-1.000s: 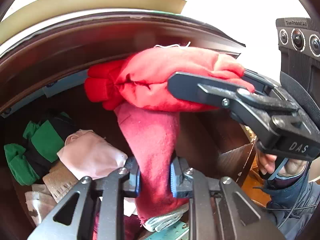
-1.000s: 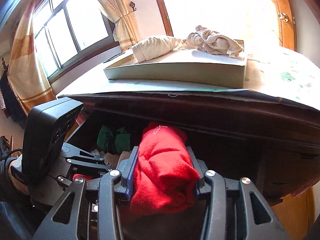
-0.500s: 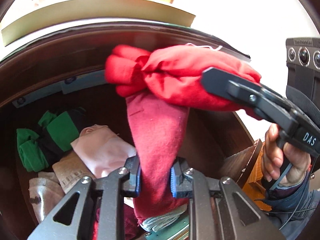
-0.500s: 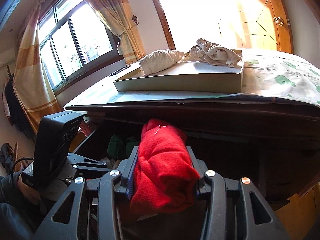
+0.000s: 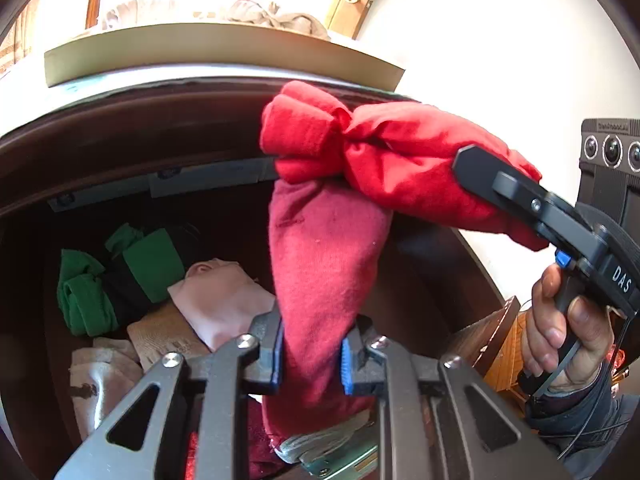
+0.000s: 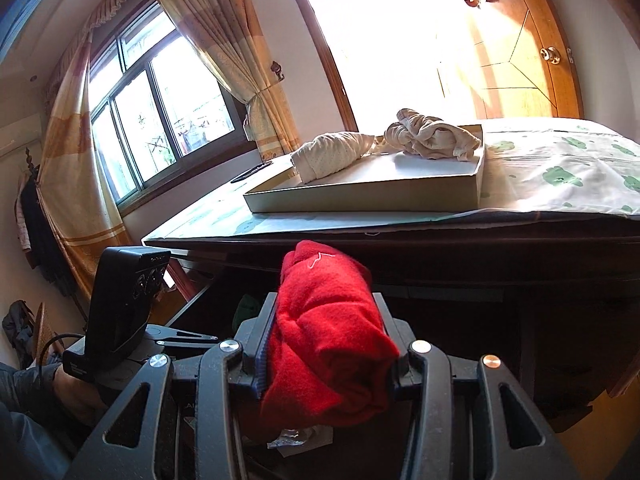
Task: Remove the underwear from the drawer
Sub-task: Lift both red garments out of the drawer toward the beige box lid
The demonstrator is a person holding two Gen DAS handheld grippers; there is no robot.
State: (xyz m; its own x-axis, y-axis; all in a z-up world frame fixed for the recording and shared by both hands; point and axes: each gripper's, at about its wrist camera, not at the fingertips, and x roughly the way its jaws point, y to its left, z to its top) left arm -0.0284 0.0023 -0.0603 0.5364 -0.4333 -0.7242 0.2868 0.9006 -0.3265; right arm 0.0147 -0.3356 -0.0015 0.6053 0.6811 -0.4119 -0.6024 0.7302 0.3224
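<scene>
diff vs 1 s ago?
Red underwear has come up toward the dresser's top edge. Tray with two beige bundles shows more. Unchanged: left gripper and right gripper stay clamped on it; green and pink garments remain in the drawer.

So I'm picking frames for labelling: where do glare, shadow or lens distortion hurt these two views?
Left wrist view: the background above the tray is blown out white, the drawer interior sits in shadow, though the green garment stays readable; fisheye bends the drawer edge into an arc. Right wrist view: the doorway behind the tray glares white, the window frame curves, and the red underwear is sharp.
</scene>
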